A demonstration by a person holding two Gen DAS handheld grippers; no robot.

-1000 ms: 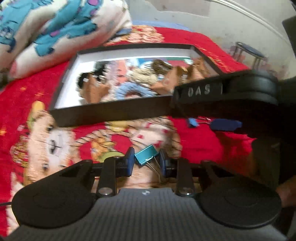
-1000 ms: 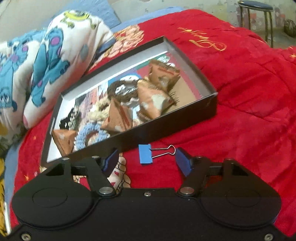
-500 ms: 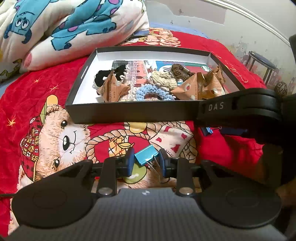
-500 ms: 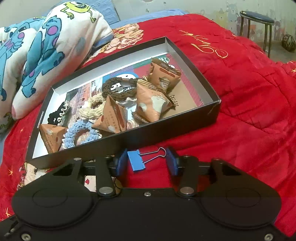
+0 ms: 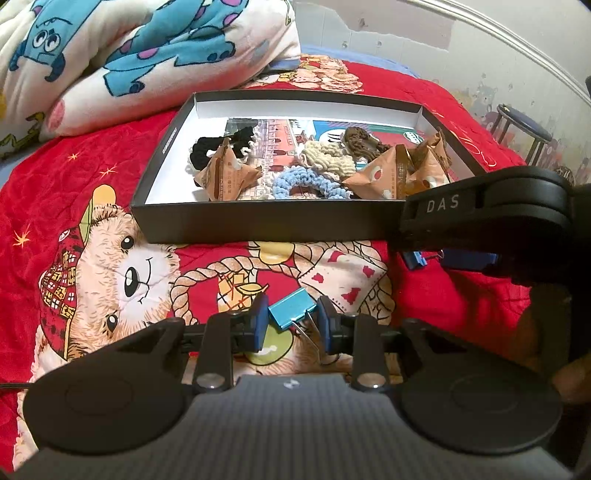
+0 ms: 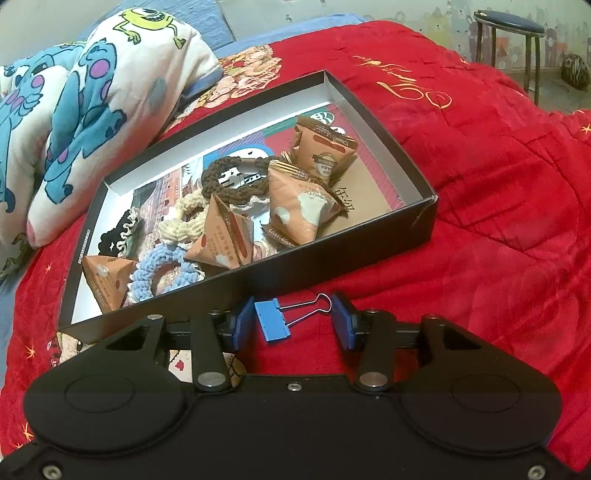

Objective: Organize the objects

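Note:
My left gripper (image 5: pixel 291 321) is shut on a teal binder clip (image 5: pixel 291 312), held just above the red blanket in front of the box. The black shallow box (image 5: pixel 258 221) holds several knitted scrunchies (image 5: pixel 306 181) and triangular orange packets (image 5: pixel 225 177). My right gripper (image 6: pixel 291 326) is closed around a blue binder clip (image 6: pixel 271 319) lying on the blanket by the box's (image 6: pixel 332 266) near wall. The clip's body sits against the left pad and its wire handle (image 6: pixel 314 304) reaches the right pad. In the left wrist view the right gripper (image 5: pixel 436 258) shows at the right over that blue clip (image 5: pixel 413 260).
A red blanket with a bear print (image 5: pixel 110 266) covers the bed. A folded cartoon-print quilt (image 5: pixel 147 55) (image 6: pixel 92 110) lies behind the box at the left. A dark stool (image 6: pixel 509 18) stands by the wall beyond the bed.
The right jaws have closed in from wide apart onto the blue clip. The left view has pulled back and steadied, the teal clip still held between its pads.

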